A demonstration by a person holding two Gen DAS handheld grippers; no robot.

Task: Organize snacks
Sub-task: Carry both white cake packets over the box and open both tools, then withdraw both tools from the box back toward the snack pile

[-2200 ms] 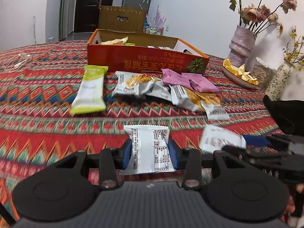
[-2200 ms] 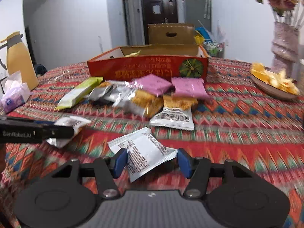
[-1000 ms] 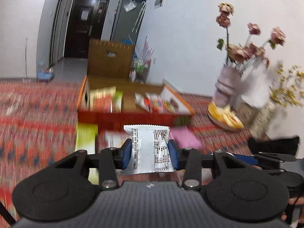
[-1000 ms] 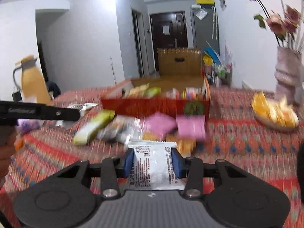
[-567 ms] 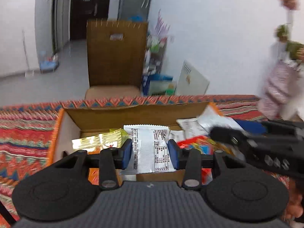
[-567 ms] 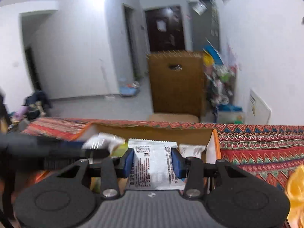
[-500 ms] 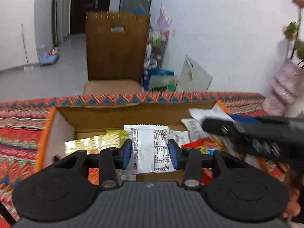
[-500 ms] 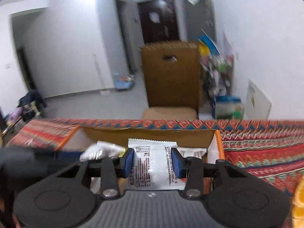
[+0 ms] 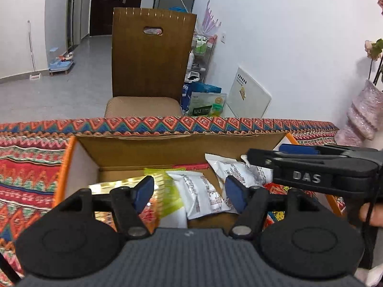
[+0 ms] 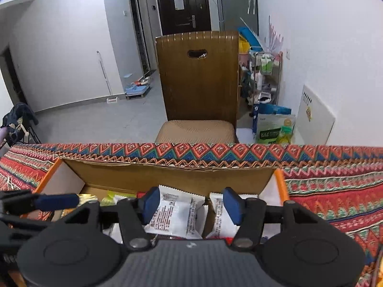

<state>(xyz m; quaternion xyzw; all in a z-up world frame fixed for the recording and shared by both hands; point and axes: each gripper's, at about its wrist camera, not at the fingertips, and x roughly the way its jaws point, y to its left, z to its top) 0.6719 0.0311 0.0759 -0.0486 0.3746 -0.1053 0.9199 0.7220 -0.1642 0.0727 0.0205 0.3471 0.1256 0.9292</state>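
Observation:
An orange cardboard box stands on the patterned tablecloth with several snack packets inside. My left gripper is open and empty above the box; a white packet lies in the box below it, beside green and gold packets. My right gripper is open and empty above the box, and it shows from the side in the left wrist view. A white packet lies in the box beneath it, another white one beside it.
The table's far edge runs just behind the box. A brown chair stands beyond it. A pink vase stands at the right. Bags and a white board lean at the wall.
Both grippers carried white packets from the table up over the box, then opened. The packets have dropped into the box.

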